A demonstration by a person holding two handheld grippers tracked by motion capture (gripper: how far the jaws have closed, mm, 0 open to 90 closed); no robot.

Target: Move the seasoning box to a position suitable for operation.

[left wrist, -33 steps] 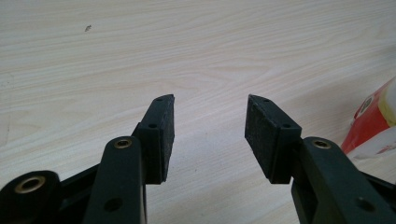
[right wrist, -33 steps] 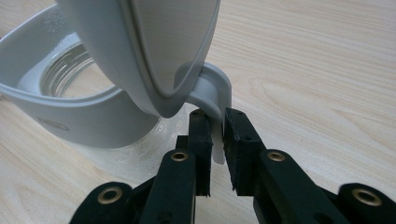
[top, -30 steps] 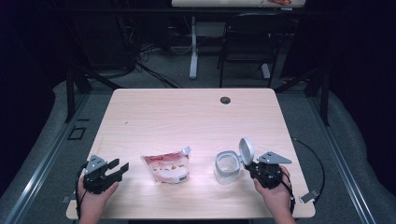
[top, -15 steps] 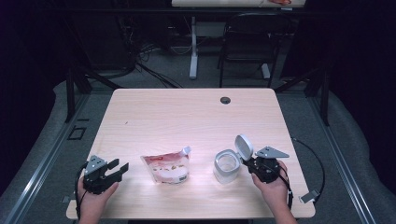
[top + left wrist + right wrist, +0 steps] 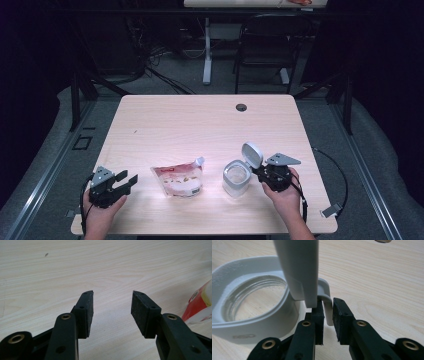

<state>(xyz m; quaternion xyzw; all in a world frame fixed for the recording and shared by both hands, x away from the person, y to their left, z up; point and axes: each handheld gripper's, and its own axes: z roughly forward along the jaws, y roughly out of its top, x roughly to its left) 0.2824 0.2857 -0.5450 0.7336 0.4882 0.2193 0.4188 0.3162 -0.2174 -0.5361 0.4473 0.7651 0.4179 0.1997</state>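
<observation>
High view: a clear jar (image 5: 235,177) with a white collar is seen standing on the near right part of the wooden table (image 5: 200,125), its hinged lid (image 5: 252,154) flipped up and open. The right gripper (image 5: 263,173) is placed just beside the jar at the hinge. In the right gripper view, a thin white tab (image 5: 327,307) at the jar's back is caught between the two black jaws, which are nearly together around it; whether the pads truly press on it cannot be told. A red-and-white pouch (image 5: 180,178) is seen lying flat left of the jar. At the near left corner the left gripper (image 5: 126,180) is held low, jaws spread wide over bare wood, nothing between them.
</observation>
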